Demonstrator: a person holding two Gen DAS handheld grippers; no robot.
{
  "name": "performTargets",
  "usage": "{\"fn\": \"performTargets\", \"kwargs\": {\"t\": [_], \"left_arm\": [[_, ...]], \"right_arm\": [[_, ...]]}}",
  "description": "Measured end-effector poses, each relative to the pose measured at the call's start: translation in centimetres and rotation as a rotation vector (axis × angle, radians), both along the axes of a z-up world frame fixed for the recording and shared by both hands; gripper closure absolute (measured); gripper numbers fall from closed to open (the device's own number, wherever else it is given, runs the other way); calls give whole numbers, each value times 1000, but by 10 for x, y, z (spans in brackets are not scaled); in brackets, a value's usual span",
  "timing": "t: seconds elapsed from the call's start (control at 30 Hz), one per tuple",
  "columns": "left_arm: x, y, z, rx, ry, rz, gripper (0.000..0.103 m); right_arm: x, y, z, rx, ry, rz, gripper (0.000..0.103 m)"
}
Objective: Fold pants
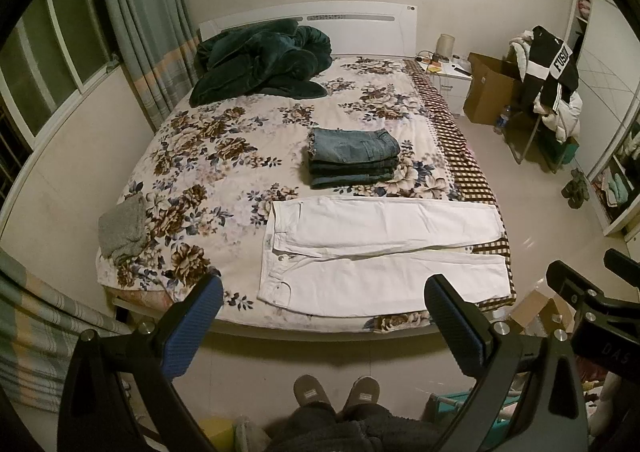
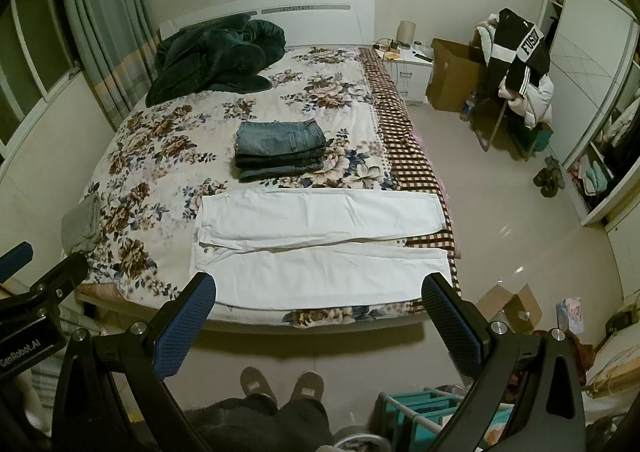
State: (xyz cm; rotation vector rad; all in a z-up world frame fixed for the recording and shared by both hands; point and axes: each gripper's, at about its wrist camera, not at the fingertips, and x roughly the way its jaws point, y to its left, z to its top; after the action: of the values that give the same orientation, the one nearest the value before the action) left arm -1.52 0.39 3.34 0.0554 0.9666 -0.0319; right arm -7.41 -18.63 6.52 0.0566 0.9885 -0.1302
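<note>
White pants (image 1: pixel 376 248) (image 2: pixel 320 248) lie flat across the near end of the bed, waistband to the left and both legs stretched right, slightly apart. Behind them sits a stack of folded blue jeans (image 1: pixel 354 157) (image 2: pixel 280 149). My left gripper (image 1: pixel 324 308) hangs open above the floor in front of the bed's foot, holding nothing. My right gripper (image 2: pixel 320 304) is open too, at the same height, beside the left one. Neither touches the pants.
A floral bedspread (image 1: pixel 224 155) covers the bed, with a dark green blanket (image 1: pixel 260 63) heaped at the headboard and a grey cloth (image 1: pixel 120 228) at the near left corner. A person's slippered feet (image 1: pixel 336 392) stand on the floor. A chair piled with clothes (image 2: pixel 520 63) and cardboard boxes (image 2: pixel 508 308) sit right.
</note>
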Motion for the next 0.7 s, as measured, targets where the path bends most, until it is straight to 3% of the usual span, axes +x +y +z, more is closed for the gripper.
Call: {"fn": "performTargets", "kwargs": {"t": [0.23, 0.4, 0.7], "left_arm": [[3, -1, 2, 1, -10, 3, 0], [33, -9, -9, 31, -59, 71, 0], [103, -22, -62, 87, -48, 143, 0]], "right_arm": [[2, -17, -20, 16, 11, -4, 0], [19, -36, -36, 31, 8, -26, 0], [106, -90, -87, 41, 25, -102, 0]]}}
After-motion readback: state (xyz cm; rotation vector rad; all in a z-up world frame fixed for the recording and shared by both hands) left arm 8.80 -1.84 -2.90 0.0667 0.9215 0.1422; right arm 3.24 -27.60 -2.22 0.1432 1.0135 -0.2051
